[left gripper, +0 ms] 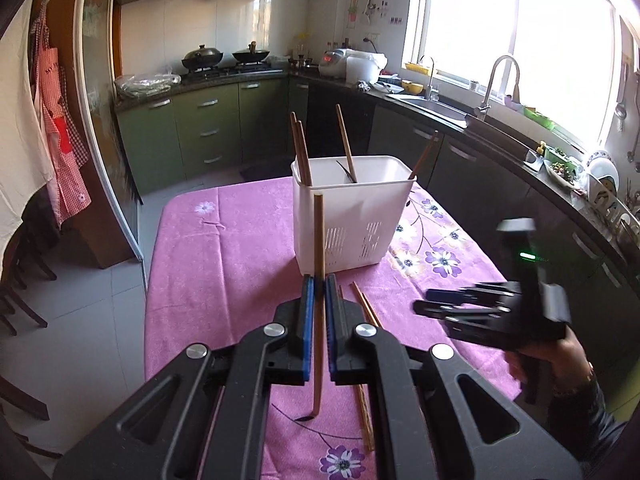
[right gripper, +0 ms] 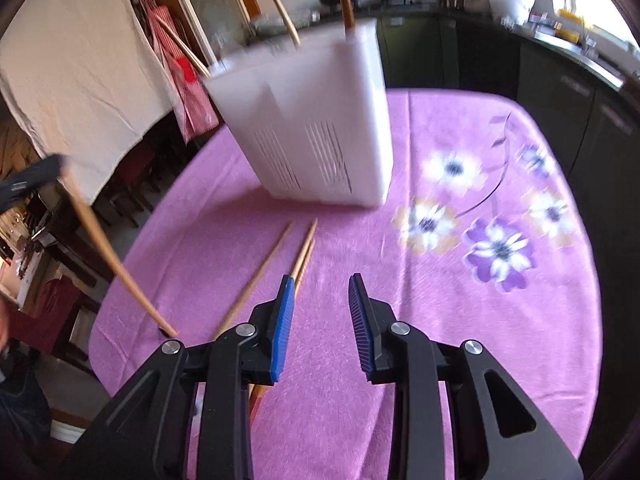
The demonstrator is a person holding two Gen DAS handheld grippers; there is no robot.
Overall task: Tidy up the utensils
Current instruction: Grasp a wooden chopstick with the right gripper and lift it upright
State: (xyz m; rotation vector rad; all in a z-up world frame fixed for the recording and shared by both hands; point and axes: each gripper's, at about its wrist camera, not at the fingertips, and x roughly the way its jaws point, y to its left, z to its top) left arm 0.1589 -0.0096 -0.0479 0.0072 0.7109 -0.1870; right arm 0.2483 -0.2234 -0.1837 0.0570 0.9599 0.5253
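Left gripper (left gripper: 319, 285): pinching upright chopstick (left gripper: 318, 240) | right gripper (right gripper: 322, 285): spread, empty | white utensil basket (right gripper: 320, 128): ahead of both

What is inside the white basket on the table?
The white basket holds four wooden chopsticks leaning against its rim. Its opaque walls hide their lower ends and anything else inside.

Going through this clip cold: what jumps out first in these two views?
The left claw is shut on a wooden chopstick, held nearly upright just in front of the white utensil basket, which already holds several chopsticks. The right claw is open and empty above the pink flowered tablecloth, with loose chopsticks lying beside it.
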